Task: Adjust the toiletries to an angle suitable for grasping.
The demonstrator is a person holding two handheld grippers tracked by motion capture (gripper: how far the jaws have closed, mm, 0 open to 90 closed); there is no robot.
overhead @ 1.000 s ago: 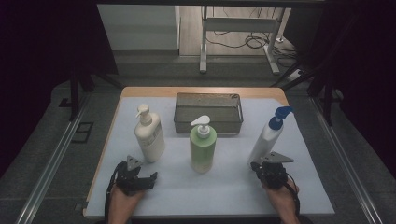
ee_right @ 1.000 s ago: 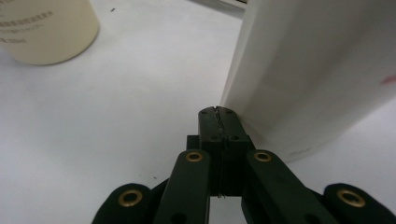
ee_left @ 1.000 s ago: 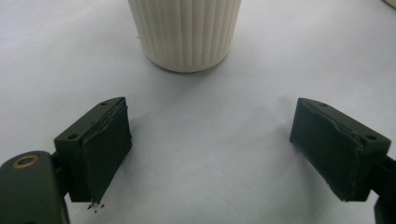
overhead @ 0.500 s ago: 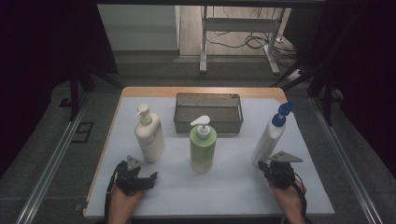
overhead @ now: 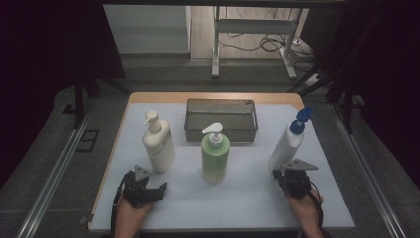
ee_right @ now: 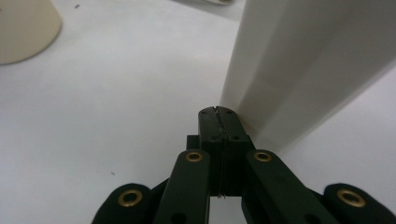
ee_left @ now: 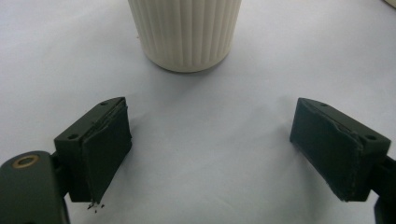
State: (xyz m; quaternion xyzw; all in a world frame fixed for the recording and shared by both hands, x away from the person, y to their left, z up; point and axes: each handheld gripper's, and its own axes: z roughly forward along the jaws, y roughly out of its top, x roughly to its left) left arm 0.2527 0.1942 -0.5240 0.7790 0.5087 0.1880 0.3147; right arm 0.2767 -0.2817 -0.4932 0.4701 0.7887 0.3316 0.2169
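Observation:
Three bottles stand on the white mat [overhead: 247, 198]: a cream pump bottle [overhead: 158, 146] at the left, a green pump bottle [overhead: 215, 156] in the middle and a white bottle with a blue cap [overhead: 288, 141] at the right, leaning right. My left gripper [overhead: 146, 182] rests on the mat just in front of the cream bottle. Its jaws stand open [ee_left: 211, 122] with only mat between them, and the ribbed cream base [ee_left: 184, 32] is ahead. My right gripper [overhead: 287, 174] is shut on nothing. Its tips [ee_right: 218, 114] lie at the foot of the white bottle [ee_right: 303, 60]; contact is unclear.
A dark wire basket [overhead: 221, 130] stands at the back middle of the mat, behind the green bottle. A pale bottle base [ee_right: 23, 28] shows at the far left of the right gripper view. The wooden table edge [overhead: 213, 96] runs behind the mat, with metal rails at both sides.
My right gripper has edged slightly to the right beside the white bottle's base. The left gripper and the bottles have kept still.

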